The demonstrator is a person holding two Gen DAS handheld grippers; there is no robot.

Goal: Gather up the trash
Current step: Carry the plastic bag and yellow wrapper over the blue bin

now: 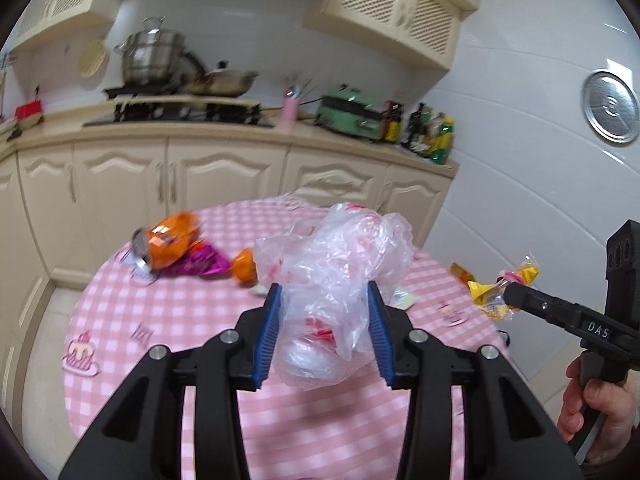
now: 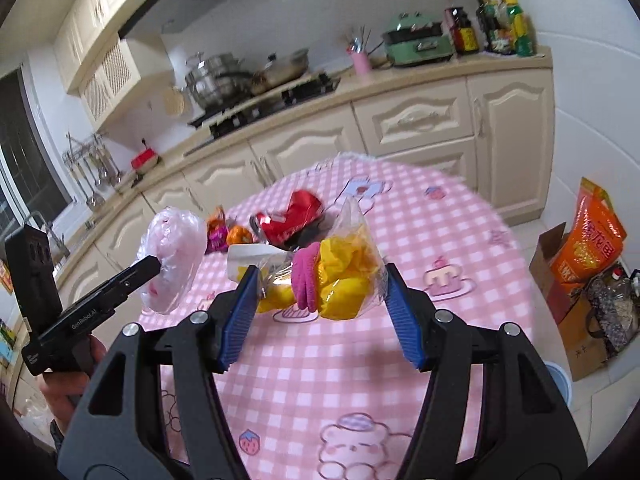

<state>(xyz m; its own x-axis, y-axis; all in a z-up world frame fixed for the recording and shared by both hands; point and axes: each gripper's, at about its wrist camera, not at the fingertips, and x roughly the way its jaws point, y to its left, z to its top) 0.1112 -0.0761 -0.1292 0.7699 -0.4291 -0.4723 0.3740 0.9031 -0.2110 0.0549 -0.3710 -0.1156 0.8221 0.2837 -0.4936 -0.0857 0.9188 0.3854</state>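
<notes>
My left gripper point(image 1: 324, 294) is shut on a crumpled clear plastic bag point(image 1: 340, 264) with red print and holds it above the pink checked table point(image 1: 168, 312). The bag also shows in the right wrist view point(image 2: 172, 256). My right gripper point(image 2: 318, 276) is shut on a clear wrapper with yellow and pink contents point(image 2: 336, 276), held above the table; the wrapper also shows in the left wrist view point(image 1: 500, 292). On the table lie an orange packet point(image 1: 168, 244), a magenta wrapper point(image 1: 204, 266) and a red packet point(image 2: 292, 220).
Cream kitchen cabinets point(image 1: 160, 184) and a counter with stove, pots and bottles run behind the table. A cardboard box with an orange bag point(image 2: 588, 252) stands on the floor to the right. A white tiled wall point(image 1: 540, 160) is at the right.
</notes>
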